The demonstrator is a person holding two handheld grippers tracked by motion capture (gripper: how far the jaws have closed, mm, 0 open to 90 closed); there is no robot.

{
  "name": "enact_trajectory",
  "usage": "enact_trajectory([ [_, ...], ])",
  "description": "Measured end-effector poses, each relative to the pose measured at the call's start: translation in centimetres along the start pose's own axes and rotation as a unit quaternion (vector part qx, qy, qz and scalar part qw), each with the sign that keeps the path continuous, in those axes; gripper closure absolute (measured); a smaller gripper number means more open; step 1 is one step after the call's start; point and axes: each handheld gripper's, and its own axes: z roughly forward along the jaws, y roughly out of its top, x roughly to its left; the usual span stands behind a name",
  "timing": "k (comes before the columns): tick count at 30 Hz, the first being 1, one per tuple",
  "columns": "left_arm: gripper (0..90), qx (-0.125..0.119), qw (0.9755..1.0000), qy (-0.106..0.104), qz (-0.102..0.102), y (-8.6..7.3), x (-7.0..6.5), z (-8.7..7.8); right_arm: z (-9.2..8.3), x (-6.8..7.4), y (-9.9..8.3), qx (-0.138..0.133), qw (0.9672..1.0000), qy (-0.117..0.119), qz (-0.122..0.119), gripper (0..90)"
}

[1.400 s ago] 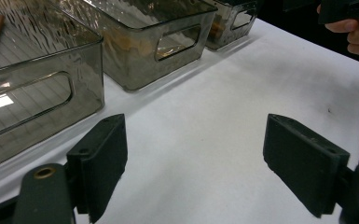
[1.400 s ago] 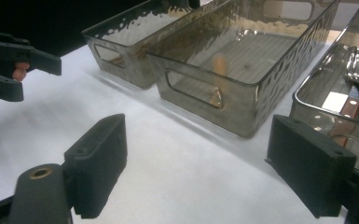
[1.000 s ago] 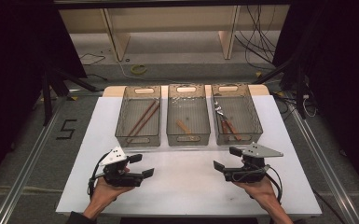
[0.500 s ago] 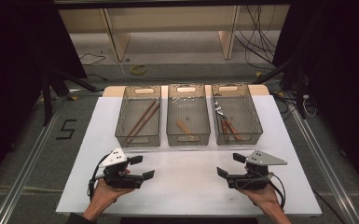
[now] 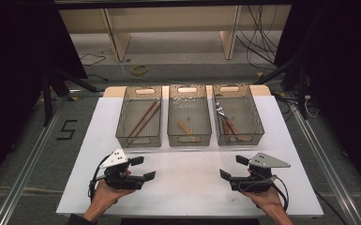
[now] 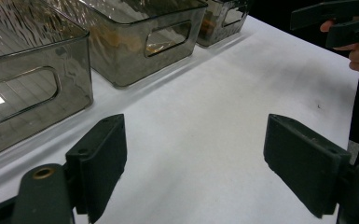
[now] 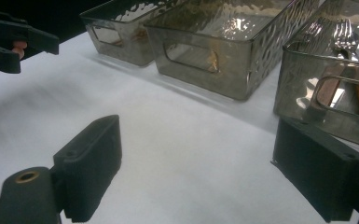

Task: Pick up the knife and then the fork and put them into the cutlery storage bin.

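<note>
Both hands are resting near the table's (image 5: 75, 187) front edge, each holding a gripper with its jaws spread wide and nothing between them. The left gripper (image 5: 140, 168) is pointing across the white top toward the right gripper (image 5: 232, 168), and both are sitting well short of the three bins. The left bin (image 5: 122, 133) is holding chopsticks (image 5: 143, 121) lying slantwise; the middle bin (image 5: 173, 136) is holding a small wooden piece (image 5: 185, 126); the right bin (image 5: 258, 126) is holding a fork (image 5: 220, 111) and wooden-handled cutlery. The chopsticks are looking light, stiff and thin, likely to roll or twist in a pinch, so I'd be taking them near the middle, across both sticks, jaws squeezing firmly
</note>
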Motion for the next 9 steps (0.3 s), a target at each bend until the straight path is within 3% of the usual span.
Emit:
enact_trajectory([
  [9,20.9,0.001,1.0000,0.000,0.001,0.04,0.07,0.06,0.04,-0.08,-0.05,0.002,1.0000,-0.001,-0.001,16.2],
])
